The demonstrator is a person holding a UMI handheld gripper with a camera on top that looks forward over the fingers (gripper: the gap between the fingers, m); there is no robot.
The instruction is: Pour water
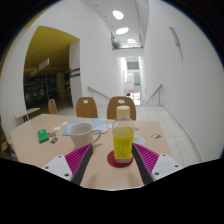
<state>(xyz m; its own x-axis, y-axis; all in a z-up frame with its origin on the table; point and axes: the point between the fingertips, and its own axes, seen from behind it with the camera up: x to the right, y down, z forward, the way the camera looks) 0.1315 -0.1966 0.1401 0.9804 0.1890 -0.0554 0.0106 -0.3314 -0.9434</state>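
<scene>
A clear plastic bottle [122,139] with yellow liquid and a white cap stands upright on a round red coaster [119,164] on the light wooden table [40,150]. A white cup [82,135] stands to the bottle's left, a little farther off. My gripper [112,162] is open. Its pink-padded fingers [79,158] lie wide apart on either side of the bottle's base, and the bottle stands just ahead of them with gaps on both sides.
A small green object [43,134] and a pale folded cloth [72,127] lie on the table at the left. Two wooden chairs [120,106] stand behind the table. Beyond are white walls, a yellow wall section and a bright corridor.
</scene>
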